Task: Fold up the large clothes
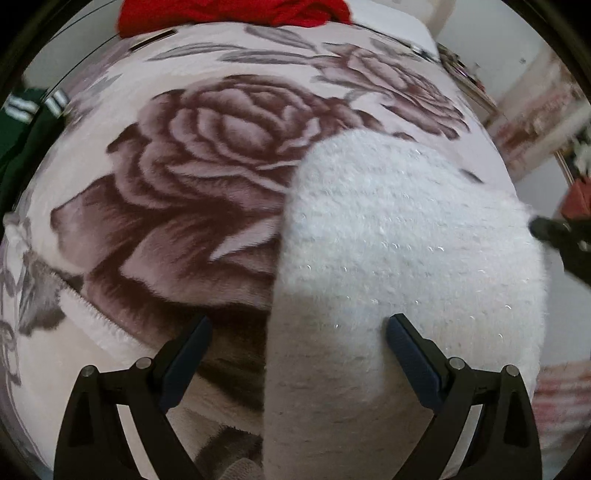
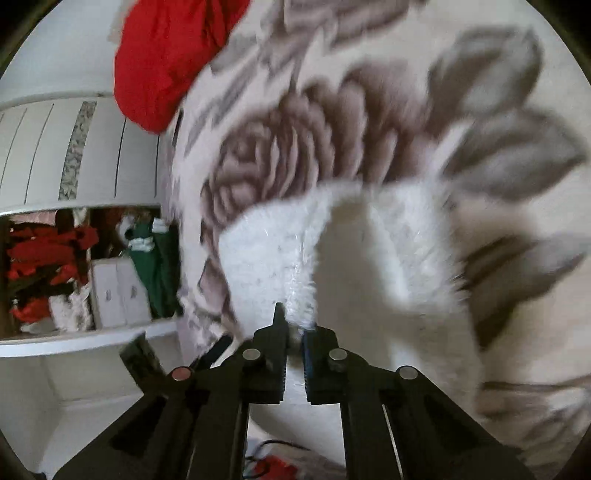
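Note:
A fluffy white garment point(image 1: 399, 251) lies on a bed covered by a rose-patterned blanket point(image 1: 192, 177). My left gripper point(image 1: 299, 325) is open just above the garment's left edge, one finger over the blanket, the other over the white fabric. In the right wrist view my right gripper point(image 2: 295, 325) is shut on a fold of the white garment point(image 2: 369, 266), lifting its edge off the blanket point(image 2: 332, 129). The right gripper's tip shows at the right edge of the left wrist view point(image 1: 565, 236).
A red garment point(image 1: 236, 13) lies at the bed's far end; it also shows in the right wrist view point(image 2: 166, 62). A green garment point(image 1: 26, 129) hangs off the bed's left side. An open wardrobe point(image 2: 74, 266) with clothes and drawers stands beside the bed.

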Demonstrator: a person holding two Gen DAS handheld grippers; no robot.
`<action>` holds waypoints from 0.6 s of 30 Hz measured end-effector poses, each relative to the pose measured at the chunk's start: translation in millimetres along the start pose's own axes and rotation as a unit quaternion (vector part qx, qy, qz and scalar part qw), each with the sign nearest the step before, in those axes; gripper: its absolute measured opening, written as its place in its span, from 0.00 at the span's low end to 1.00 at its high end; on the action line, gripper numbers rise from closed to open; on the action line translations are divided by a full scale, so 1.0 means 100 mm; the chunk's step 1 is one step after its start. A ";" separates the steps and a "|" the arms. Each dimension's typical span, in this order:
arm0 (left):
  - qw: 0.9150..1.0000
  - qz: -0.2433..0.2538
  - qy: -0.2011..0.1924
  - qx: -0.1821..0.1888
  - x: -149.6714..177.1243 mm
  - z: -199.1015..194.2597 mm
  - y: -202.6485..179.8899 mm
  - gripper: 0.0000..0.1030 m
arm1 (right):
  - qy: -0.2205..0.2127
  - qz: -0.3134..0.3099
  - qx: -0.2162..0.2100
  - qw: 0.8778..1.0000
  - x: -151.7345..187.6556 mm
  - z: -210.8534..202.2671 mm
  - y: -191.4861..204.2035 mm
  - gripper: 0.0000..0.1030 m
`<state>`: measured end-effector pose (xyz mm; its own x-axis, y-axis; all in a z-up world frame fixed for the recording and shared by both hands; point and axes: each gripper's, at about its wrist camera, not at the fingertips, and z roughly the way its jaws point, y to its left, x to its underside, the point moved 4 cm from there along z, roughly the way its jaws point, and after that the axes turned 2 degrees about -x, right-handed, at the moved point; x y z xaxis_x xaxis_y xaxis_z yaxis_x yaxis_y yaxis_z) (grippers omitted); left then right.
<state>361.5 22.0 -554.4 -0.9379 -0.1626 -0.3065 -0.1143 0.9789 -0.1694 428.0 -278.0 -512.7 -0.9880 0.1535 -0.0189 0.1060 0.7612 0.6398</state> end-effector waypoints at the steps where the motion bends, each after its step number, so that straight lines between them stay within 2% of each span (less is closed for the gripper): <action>1: 1.000 0.008 0.003 -0.012 0.01 0.04 -0.01 0.95 | -0.007 -0.005 0.022 1.000 -0.06 -0.08 -0.09 0.03; 2: 1.000 0.011 0.007 -0.019 0.02 0.08 -0.01 0.95 | -0.008 -0.003 0.052 0.999 -0.14 -0.08 -0.19 0.01; 3: 0.999 0.014 0.010 -0.030 0.02 0.12 0.01 0.95 | 0.017 0.013 0.041 0.999 -0.15 -0.02 -0.30 0.01; 4: 0.999 0.013 0.012 -0.030 0.02 0.13 0.05 0.95 | 0.078 0.044 -0.009 0.996 -0.09 0.16 -0.40 0.01; 5: 1.000 0.009 0.013 -0.025 0.02 0.14 0.08 0.95 | 0.110 0.056 -0.033 0.992 -0.01 0.25 -0.44 0.01; 6: 1.000 0.000 0.016 -0.014 0.01 0.13 0.14 0.95 | 0.141 0.060 -0.039 0.987 0.11 0.34 -0.48 0.02; 7: 1.000 -0.004 0.016 -0.010 0.02 0.13 0.16 0.95 | 0.171 0.051 -0.022 0.984 0.27 0.41 -0.50 0.02; 10: 1.000 0.005 0.018 -0.009 0.05 0.12 0.18 0.95 | 0.190 0.049 -0.028 0.980 0.61 0.42 -0.57 0.03; 11: 1.000 0.010 0.016 -0.010 0.06 0.12 0.17 0.95 | 0.188 0.056 -0.033 0.980 0.70 0.41 -0.60 0.11; 12: 1.000 0.014 0.015 -0.010 0.07 0.11 0.16 0.95 | 0.184 0.065 -0.038 0.980 0.77 0.42 -0.63 0.27; 14: 1.000 0.019 0.014 -0.012 0.08 0.11 0.15 0.95 | 0.177 0.083 -0.058 0.979 0.92 0.46 -0.67 0.46; 15: 1.000 0.020 0.013 -0.013 0.08 0.11 0.15 0.95 | 0.179 0.091 -0.063 0.978 0.97 0.50 -0.68 0.49; 18: 1.000 0.022 0.014 -0.017 0.07 0.10 0.14 0.95 | 0.192 0.106 -0.078 0.972 1.14 0.76 -0.64 0.50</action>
<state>356.8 33.7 -568.7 -0.9511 -0.1157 -0.2865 -0.0829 0.9888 -0.1241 317.4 -261.8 -614.5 -0.9178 0.0267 0.3961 0.3233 0.6293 0.7067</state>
